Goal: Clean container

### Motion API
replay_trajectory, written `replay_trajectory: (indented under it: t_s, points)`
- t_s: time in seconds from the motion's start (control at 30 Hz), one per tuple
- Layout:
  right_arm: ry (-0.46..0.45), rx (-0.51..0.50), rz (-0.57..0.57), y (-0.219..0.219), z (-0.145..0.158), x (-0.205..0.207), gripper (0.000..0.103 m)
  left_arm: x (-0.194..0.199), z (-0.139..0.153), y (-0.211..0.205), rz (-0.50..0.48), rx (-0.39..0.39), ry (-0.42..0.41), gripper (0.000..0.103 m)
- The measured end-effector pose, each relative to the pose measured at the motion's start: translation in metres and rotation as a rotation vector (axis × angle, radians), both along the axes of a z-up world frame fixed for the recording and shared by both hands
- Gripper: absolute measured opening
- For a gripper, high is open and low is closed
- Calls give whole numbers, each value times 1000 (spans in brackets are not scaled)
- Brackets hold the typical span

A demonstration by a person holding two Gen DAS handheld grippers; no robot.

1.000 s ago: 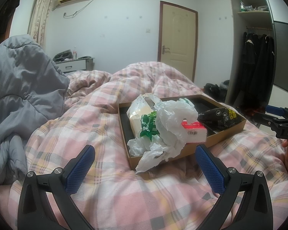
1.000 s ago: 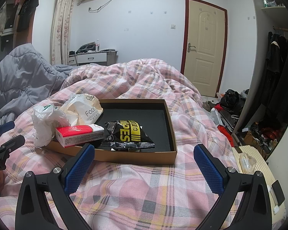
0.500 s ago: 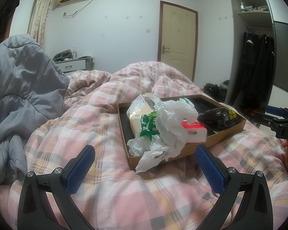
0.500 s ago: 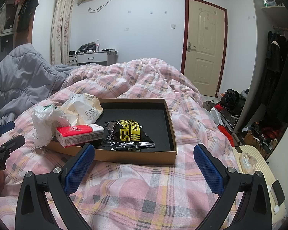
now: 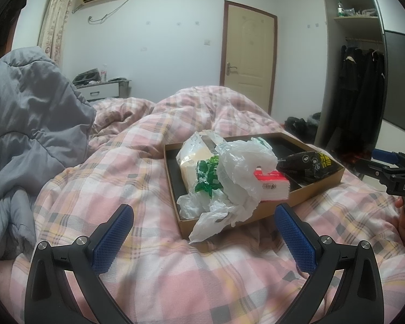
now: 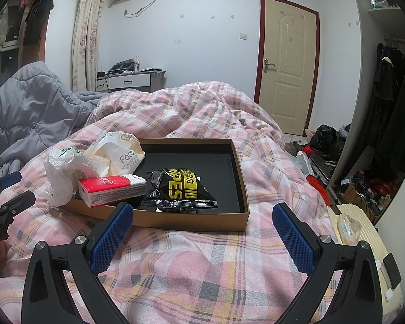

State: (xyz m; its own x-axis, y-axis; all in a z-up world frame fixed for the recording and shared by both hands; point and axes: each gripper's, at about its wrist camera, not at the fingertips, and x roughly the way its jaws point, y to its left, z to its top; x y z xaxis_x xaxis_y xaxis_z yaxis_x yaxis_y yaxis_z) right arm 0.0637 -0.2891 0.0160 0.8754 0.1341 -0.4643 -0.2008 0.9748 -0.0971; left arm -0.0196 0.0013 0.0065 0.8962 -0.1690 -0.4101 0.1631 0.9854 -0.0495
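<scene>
**Cluttered tray on the bed, both tongs held wide**

A shallow cardboard tray [image 6: 241, 194] with a black lining sits on the pink plaid quilt [image 6: 202, 264], at the centre of the right wrist view and right of centre in the left wrist view. Inside it, a black wipes packet [image 6: 179, 190] with yellow lettering lies near the front wall. Just left of it a red and white tissue pack [image 6: 110, 189] rests tilted over the front edge. Behind that sits a cream soft-tissue bag [image 6: 116, 151], and a crumpled white plastic bag [image 5: 237, 172] spills over the tray's corner onto the quilt.

The left gripper [image 5: 203, 236] hovers low over the quilt, its blue pads spread wide and holding nothing. The right gripper [image 6: 202, 236] is likewise spread wide and empty, just short of the tray's front wall. A grey duvet [image 5: 27, 124] is heaped at the left of both views.
</scene>
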Motion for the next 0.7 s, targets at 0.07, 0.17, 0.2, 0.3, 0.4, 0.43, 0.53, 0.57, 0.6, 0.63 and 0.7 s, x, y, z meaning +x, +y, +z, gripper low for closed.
replay_trajectory:
  t_s: [0.07, 0.17, 0.2, 0.3, 0.4, 0.43, 0.53, 0.57, 0.6, 0.63, 0.7]
  points:
    - [0, 0, 0, -1, 0, 0, 102, 0, 0, 0, 0, 0, 0, 103]
    - [-1, 1, 0, -1, 0, 0, 102, 0, 0, 0, -1, 0, 1, 103]
    - [0, 0, 0, 0, 0, 0, 102, 0, 0, 0, 0, 0, 1, 103]
    - [0, 0, 0, 0, 0, 0, 102, 0, 0, -1, -3, -1, 1, 103]
    - [0, 2, 0, 0, 0, 0, 102, -1, -1, -2, -3, -1, 3, 103]
    - [1, 2, 0, 0, 0, 0, 102, -2, -2, -3, -3, -1, 3, 103]
    - [1, 2, -1, 0, 0, 0, 102, -1, -1, -1, -4, 0, 3, 103]
    - [1, 2, 0, 0, 0, 0, 102, -1, -1, -1, -4, 0, 3, 103]
    - [0, 2, 0, 0, 0, 0, 102, -1, -1, -1, -4, 0, 3, 103]
    - [1, 2, 0, 0, 0, 0, 102, -1, -1, -1, -4, -1, 3, 103]
    - [1, 3, 0, 0, 0, 0, 102, 0, -1, -1, -4, -2, 4, 103]
